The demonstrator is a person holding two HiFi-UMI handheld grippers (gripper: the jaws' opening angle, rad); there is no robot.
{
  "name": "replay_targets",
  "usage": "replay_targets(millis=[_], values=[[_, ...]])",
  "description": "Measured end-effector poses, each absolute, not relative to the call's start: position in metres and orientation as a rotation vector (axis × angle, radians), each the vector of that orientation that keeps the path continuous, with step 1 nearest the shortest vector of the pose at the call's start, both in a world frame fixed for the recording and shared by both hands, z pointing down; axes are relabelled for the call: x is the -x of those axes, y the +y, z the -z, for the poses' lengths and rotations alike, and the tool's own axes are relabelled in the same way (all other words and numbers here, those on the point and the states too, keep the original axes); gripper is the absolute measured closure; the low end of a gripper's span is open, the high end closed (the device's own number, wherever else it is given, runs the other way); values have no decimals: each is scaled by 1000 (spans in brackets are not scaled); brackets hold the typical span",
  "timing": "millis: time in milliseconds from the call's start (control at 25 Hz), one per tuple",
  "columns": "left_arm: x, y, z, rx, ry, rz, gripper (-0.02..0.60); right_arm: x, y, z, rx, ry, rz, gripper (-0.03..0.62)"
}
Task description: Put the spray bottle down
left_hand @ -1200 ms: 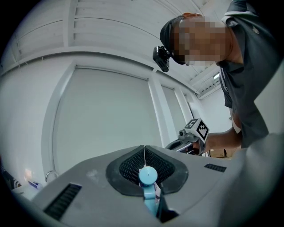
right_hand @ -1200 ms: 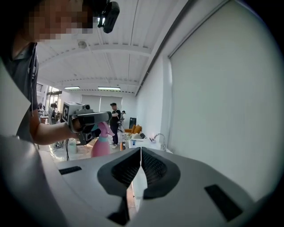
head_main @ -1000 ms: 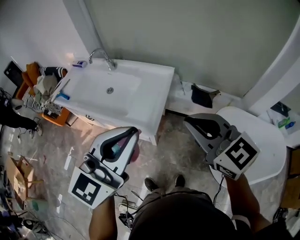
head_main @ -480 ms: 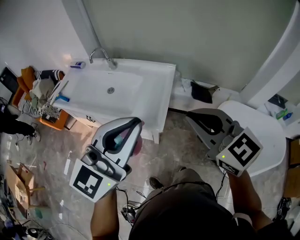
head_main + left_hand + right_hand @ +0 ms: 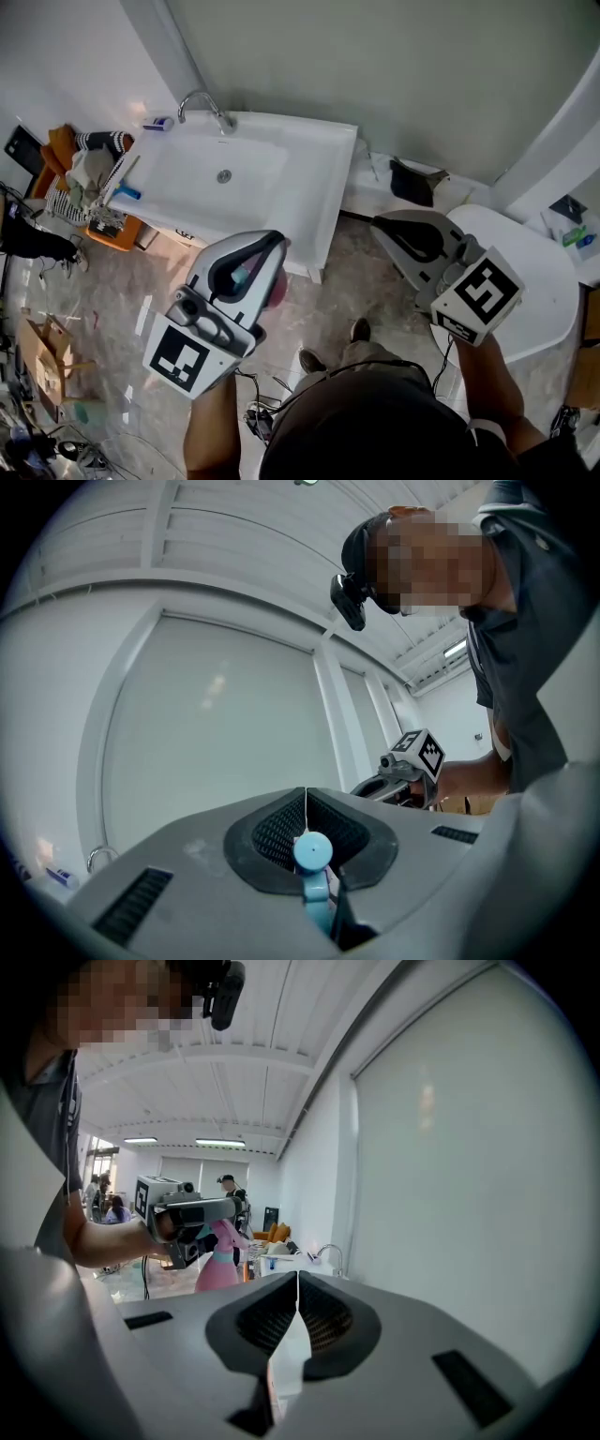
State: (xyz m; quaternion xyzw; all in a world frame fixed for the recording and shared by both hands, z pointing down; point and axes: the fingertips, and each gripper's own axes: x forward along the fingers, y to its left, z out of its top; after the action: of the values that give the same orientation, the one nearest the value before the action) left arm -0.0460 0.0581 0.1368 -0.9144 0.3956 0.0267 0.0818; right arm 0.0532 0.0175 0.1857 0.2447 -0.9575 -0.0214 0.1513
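The left gripper [image 5: 268, 247] was clamped on the spray bottle [image 5: 277, 290], mostly hidden beneath it. The right gripper [image 5: 380, 231] was closed and empty. Bare floor [image 5: 349, 298] lay beside the sink [image 5: 321, 192].

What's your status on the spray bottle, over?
Left gripper shut on spray bottle, bottle in the air, not yet down. Right gripper shut, holding nothing. White sink ahead, nothing seen blocking.

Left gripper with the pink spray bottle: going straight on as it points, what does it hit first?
Likely the pale grey wall panel behind the white sink. The left gripper seems to aim over the sink, right of the chrome tap. Depth is unclear.
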Motion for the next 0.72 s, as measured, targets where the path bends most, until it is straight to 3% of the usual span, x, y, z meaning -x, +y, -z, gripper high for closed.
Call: replay_targets(millis=[720], values=[[-6, -31, -126, 2674, 1285, 10, 572, -89, -77, -194, -535, -2821, 34, 585]])
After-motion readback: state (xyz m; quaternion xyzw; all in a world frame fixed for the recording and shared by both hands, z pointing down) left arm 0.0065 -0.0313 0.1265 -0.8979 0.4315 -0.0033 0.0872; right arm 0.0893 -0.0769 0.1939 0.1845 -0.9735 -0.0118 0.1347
